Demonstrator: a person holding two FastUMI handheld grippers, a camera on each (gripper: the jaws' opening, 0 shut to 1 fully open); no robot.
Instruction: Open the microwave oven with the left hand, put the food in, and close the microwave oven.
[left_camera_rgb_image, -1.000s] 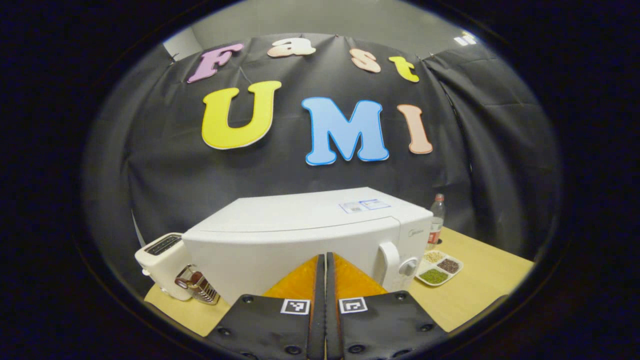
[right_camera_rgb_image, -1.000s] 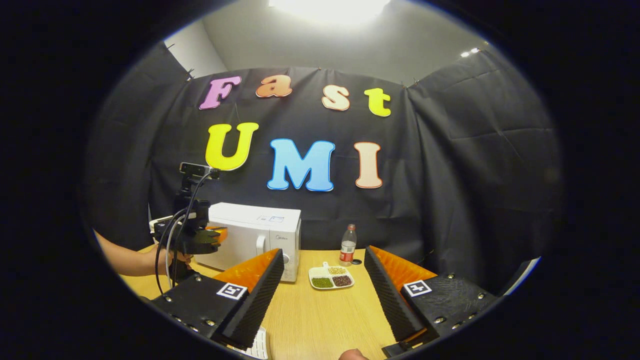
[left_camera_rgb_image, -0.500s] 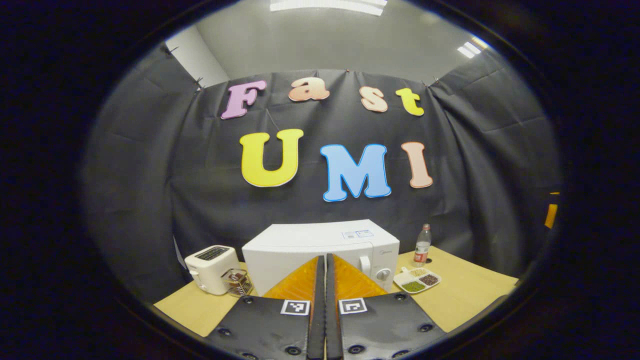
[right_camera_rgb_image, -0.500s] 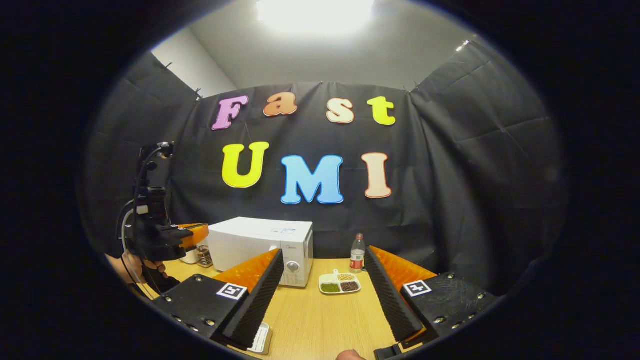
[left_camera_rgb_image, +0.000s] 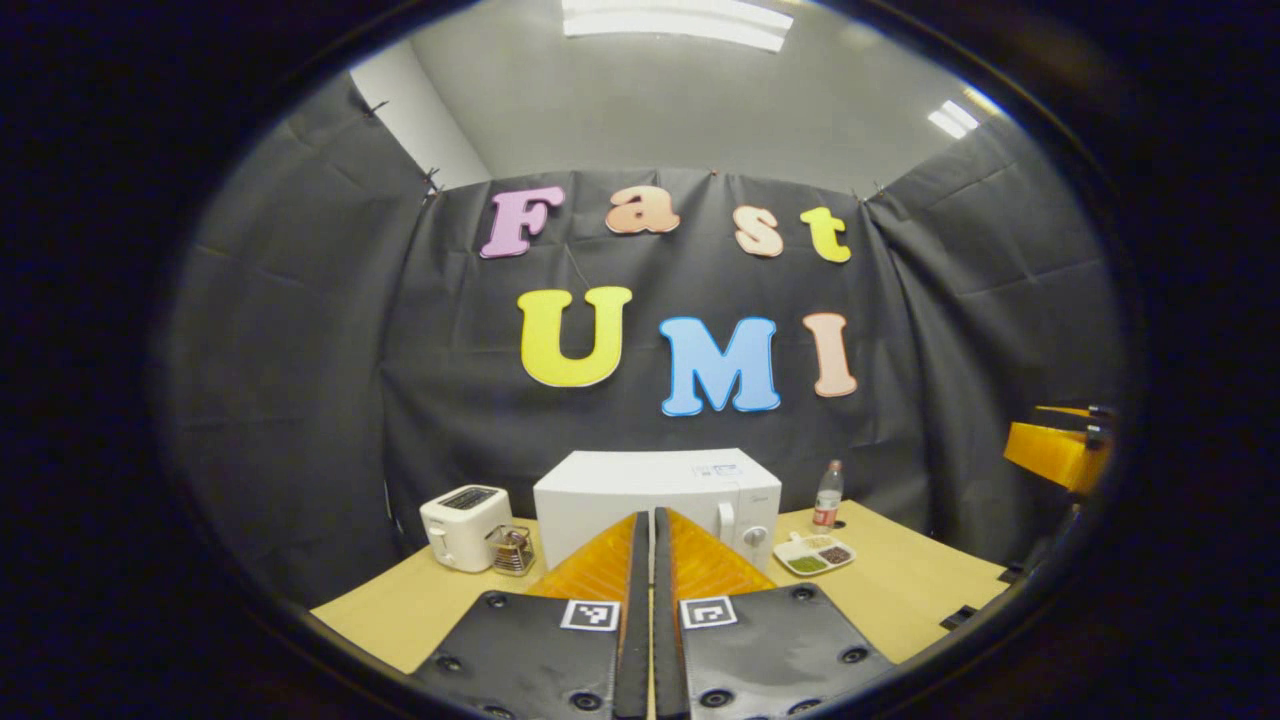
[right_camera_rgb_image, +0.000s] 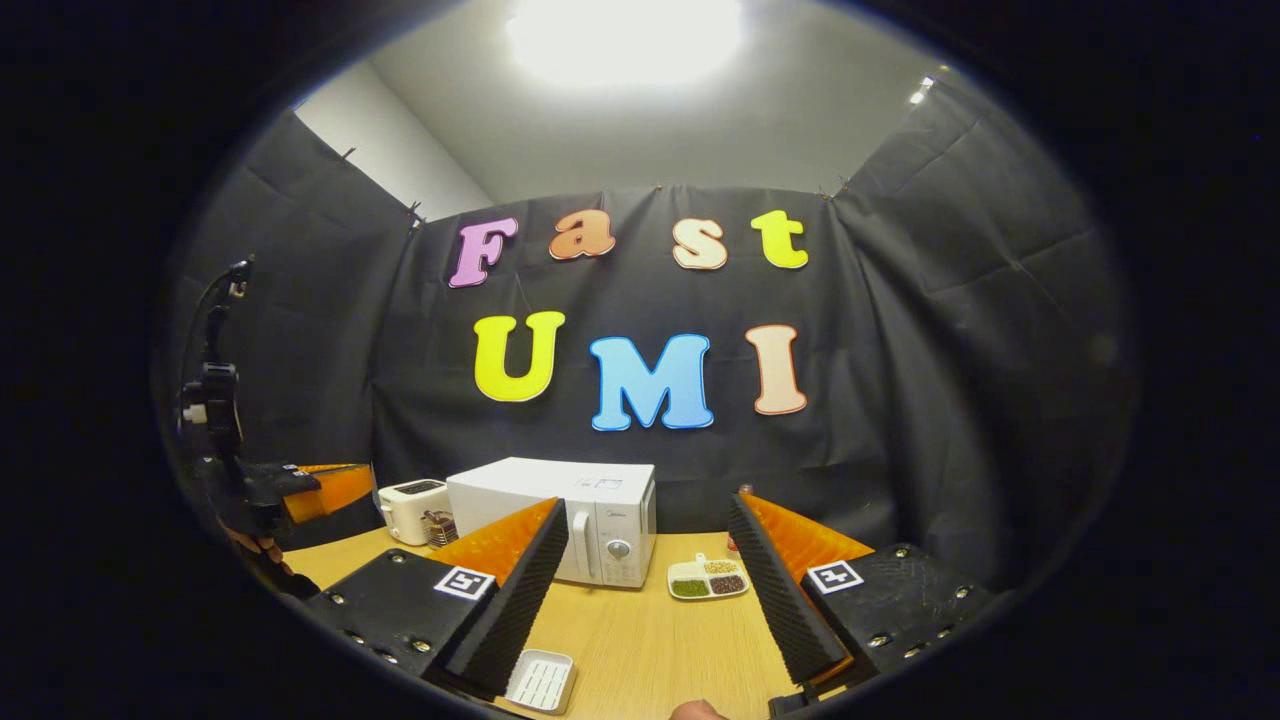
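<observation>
White, boxy and matte, the microwave oven (left_camera_rgb_image: 655, 490) sits far back on the pale wood-grain table (left_camera_rgb_image: 900, 590) in the left gripper view, smaller than a second ago, so we read the left gripper (left_camera_rgb_image: 652, 610) as having backed well away from it; its fingers are pressed together on nothing, ridged faces touching. Door shut, handle (left_camera_rgb_image: 727, 520) and round knob beside it. Food, a shallow white divided dish (left_camera_rgb_image: 815, 553) with green, tan and dark grains, lies on the table just right of the oven, a clear plastic bottle (left_camera_rgb_image: 827, 493) behind it. Cream toaster (left_camera_rgb_image: 462, 512) and a small wire rack stand left of the oven. Right gripper view: right gripper (right_camera_rgb_image: 648, 590) fingers wide apart, empty, ribbed inner faces; it too has retreated, the oven (right_camera_rgb_image: 560, 515) now smaller. Dish (right_camera_rgb_image: 708, 579) sits outside, near the oven's right. A small ribbed white tray (right_camera_rgb_image: 540, 680) has come into view at the near table edge. We judge nothing done yet: door closed, food out, both hands far off.
</observation>
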